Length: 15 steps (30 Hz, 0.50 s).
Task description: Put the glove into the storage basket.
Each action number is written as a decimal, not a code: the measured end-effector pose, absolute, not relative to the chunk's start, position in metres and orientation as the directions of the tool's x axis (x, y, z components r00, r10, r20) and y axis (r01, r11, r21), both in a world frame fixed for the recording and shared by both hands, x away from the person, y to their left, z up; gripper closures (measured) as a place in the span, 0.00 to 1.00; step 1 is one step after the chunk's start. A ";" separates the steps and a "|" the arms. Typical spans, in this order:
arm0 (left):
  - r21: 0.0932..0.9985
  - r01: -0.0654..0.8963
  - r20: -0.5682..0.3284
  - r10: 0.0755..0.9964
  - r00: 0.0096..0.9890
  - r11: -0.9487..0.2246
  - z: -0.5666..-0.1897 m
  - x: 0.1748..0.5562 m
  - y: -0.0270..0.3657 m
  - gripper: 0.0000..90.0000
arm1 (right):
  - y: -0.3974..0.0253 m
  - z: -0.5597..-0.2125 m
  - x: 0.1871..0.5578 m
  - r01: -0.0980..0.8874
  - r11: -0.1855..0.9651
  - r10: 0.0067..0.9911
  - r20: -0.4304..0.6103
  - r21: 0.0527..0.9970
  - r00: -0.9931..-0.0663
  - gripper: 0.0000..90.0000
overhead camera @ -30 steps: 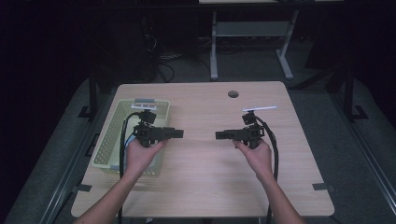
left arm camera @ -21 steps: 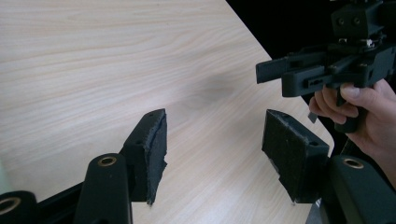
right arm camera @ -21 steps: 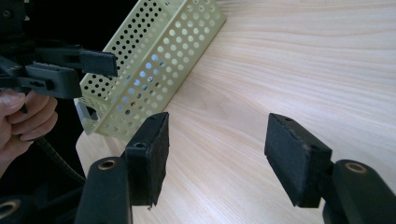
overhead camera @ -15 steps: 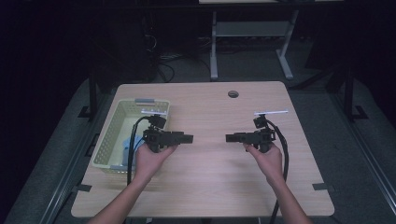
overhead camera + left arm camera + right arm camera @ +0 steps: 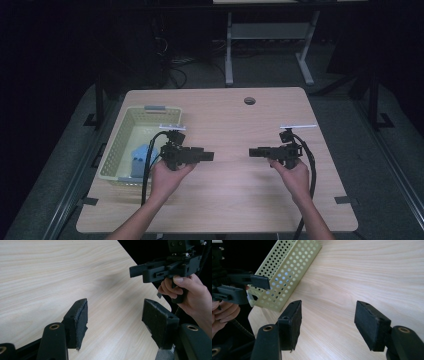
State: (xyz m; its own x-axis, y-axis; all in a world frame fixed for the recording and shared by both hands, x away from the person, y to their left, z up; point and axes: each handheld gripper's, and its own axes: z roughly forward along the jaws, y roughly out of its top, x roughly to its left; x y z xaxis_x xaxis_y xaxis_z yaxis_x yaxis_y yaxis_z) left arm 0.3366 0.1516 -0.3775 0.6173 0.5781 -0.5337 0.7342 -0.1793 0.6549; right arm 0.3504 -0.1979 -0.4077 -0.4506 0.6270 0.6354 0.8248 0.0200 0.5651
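My left gripper (image 5: 209, 156) is held above the wooden table (image 5: 230, 200), just right of the yellow-green perforated basket (image 5: 116, 145), and points right. My right gripper (image 5: 253, 152) faces it from the right and points left. In the left gripper view the jaws of the left gripper (image 5: 115, 317) stand wide apart over bare wood, with the right gripper (image 5: 133, 270) opposite. The right gripper view has the right gripper (image 5: 328, 320) open too, with the left gripper (image 5: 265, 281) and the basket (image 5: 287, 270) beyond. A light blue object (image 5: 140, 159) lies in the basket.
A round cable hole (image 5: 249, 100) is set into the table near its far edge. A grey metal stand (image 5: 265, 35) and cables lie on the dark floor behind. Black cables trail from both grippers toward the near edge.
Both grippers have drifted a little toward the near edge and further apart. Their jaws stay open and empty.
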 end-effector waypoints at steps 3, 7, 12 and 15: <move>0.652 0.737 -0.542 0.569 0.618 -0.179 -0.381 0.335 0.150 0.41 | -0.203 -0.410 0.349 0.825 0.014 0.634 0.633 0.564 -0.443 0.42; 0.654 0.732 -0.541 0.559 0.628 -0.190 -0.385 0.330 0.145 0.40 | -0.210 -0.415 0.346 0.830 0.012 0.643 0.631 0.558 -0.434 0.42; 0.655 0.728 -0.542 0.544 0.640 -0.204 -0.391 0.326 0.140 0.40 | -0.220 -0.421 0.341 0.833 -0.002 0.644 0.638 0.553 -0.422 0.42; 0.648 0.734 -0.553 0.536 0.638 -0.204 -0.396 0.322 0.136 0.40 | -0.223 -0.423 0.339 0.836 0.001 0.653 0.632 0.549 -0.417 0.42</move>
